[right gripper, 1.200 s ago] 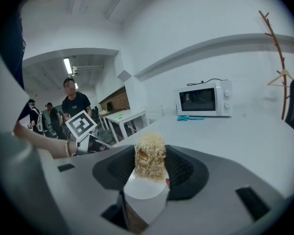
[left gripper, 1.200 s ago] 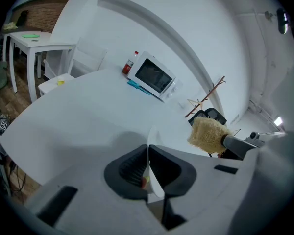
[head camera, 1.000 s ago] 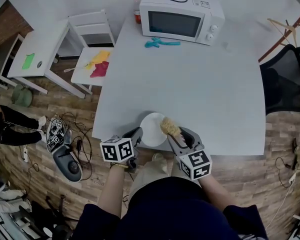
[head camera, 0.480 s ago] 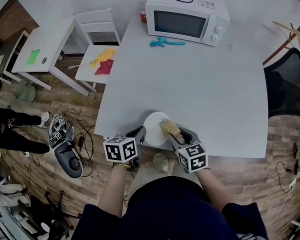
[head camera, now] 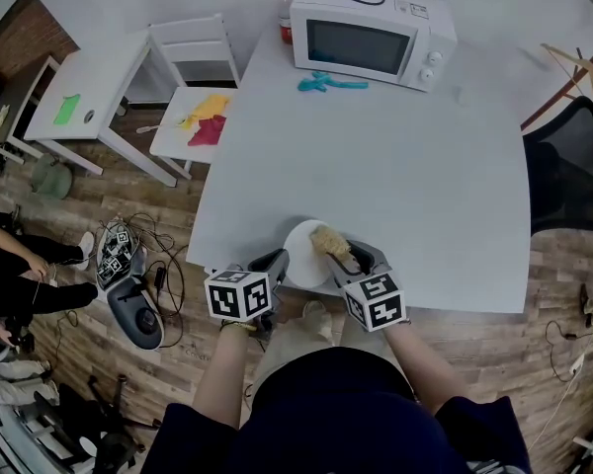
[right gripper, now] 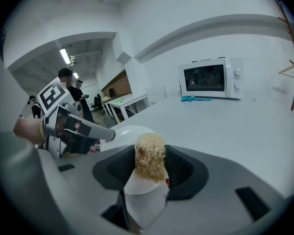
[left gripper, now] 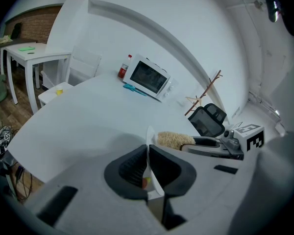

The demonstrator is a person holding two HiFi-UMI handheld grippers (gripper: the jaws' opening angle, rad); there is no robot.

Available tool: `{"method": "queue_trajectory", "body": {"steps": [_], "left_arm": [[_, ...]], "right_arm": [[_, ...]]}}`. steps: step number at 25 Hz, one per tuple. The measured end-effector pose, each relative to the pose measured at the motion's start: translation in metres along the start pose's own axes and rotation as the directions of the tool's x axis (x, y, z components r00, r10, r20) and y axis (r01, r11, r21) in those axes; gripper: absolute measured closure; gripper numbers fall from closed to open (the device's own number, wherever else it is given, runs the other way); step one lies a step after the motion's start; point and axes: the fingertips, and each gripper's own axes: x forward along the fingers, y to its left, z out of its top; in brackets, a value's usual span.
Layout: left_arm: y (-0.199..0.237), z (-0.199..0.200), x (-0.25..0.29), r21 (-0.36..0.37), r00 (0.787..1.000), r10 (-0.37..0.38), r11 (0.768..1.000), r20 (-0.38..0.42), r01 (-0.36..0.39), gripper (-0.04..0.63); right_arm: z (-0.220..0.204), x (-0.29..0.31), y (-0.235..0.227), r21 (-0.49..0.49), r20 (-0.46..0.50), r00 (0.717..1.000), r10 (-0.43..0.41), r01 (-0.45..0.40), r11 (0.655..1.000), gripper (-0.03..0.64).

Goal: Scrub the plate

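Observation:
A white plate (head camera: 302, 256) sits at the near edge of the white table (head camera: 395, 166), tilted up on its rim. My left gripper (head camera: 274, 264) is shut on the plate's left rim; in the left gripper view the plate (left gripper: 149, 143) shows edge-on between the jaws of the left gripper (left gripper: 148, 154). My right gripper (head camera: 348, 261) is shut on a tan fibrous scrubber (head camera: 327, 241), which rests on the plate's right part. In the right gripper view the scrubber (right gripper: 150, 154) sticks out of the right gripper (right gripper: 149, 164), in front of the plate (right gripper: 129, 131).
A microwave (head camera: 371, 38), a teal tool (head camera: 328, 83) and a red bottle (head camera: 284, 16) stand at the table's far side. A white chair with coloured cloths (head camera: 206, 119) and a side table (head camera: 84, 97) are at the left. An office chair (head camera: 571, 156) stands at the right.
The right gripper has sunk a little and carried the scrubber leftward over the plate. The left gripper has kept the plate in place.

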Motion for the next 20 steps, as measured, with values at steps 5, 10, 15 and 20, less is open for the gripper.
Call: {"method": "queue_trajectory", "body": {"steps": [5,10,15,20], "left_arm": [[0.001,0.000,0.001,0.001,1.000,0.000,1.000,-0.007,0.000,0.565],[0.003,0.001,0.002,0.006,1.000,0.003,1.000,-0.009,-0.003,0.565],[0.006,0.004,0.001,0.003,1.000,0.021,1.000,-0.005,-0.021,0.565],[0.010,0.003,0.000,0.001,0.999,0.037,0.999,-0.002,-0.037,0.565]], "right_arm": [[0.015,0.006,0.013,-0.035,0.019,0.999,0.026,-0.026,0.999,0.434],[0.024,0.007,0.030,-0.045,0.040,0.996,0.075,-0.073,0.996,0.434],[0.021,0.003,0.049,-0.055,0.030,0.990,0.137,-0.135,0.989,0.434],[-0.001,-0.007,0.066,-0.069,-0.024,0.975,0.223,-0.224,0.972,0.434]]}}
